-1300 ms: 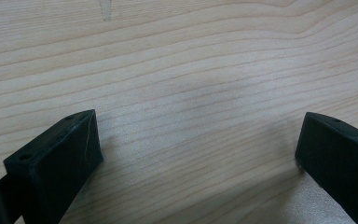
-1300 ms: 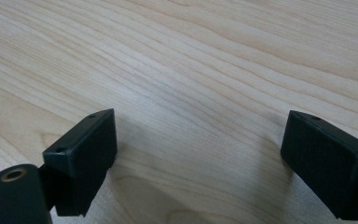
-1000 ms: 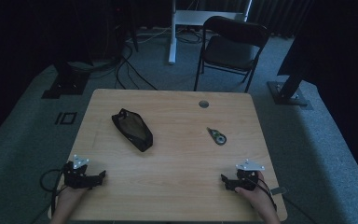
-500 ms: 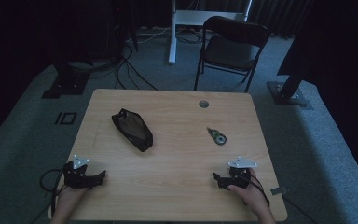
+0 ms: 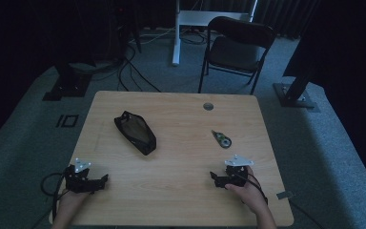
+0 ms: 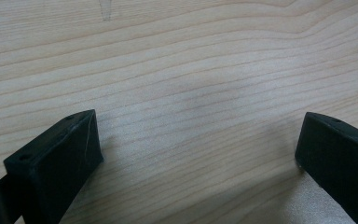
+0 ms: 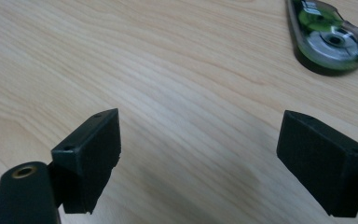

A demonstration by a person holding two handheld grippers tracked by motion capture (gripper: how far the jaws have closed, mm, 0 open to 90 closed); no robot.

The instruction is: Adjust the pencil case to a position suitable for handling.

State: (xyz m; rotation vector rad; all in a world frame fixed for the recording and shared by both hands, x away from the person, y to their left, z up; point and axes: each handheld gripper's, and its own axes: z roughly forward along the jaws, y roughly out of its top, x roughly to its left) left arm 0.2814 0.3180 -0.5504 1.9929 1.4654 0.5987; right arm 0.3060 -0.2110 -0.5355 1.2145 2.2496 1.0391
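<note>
Correction-tape dispenser (image 5: 222, 139): lies flat on the desk (image 5: 181, 191), right of the centre, free for a grasp.
Black pouch (image 5: 135, 132): well left of the dispenser, lying flat.
Right claw (image 5: 215, 177): just on the person's side of the dispenser, jaws wide apart, empty; placed as if for an approach.
Left claw (image 5: 102, 180): far left of the dispenser, jaws wide, empty, low over bare wood.
</note>
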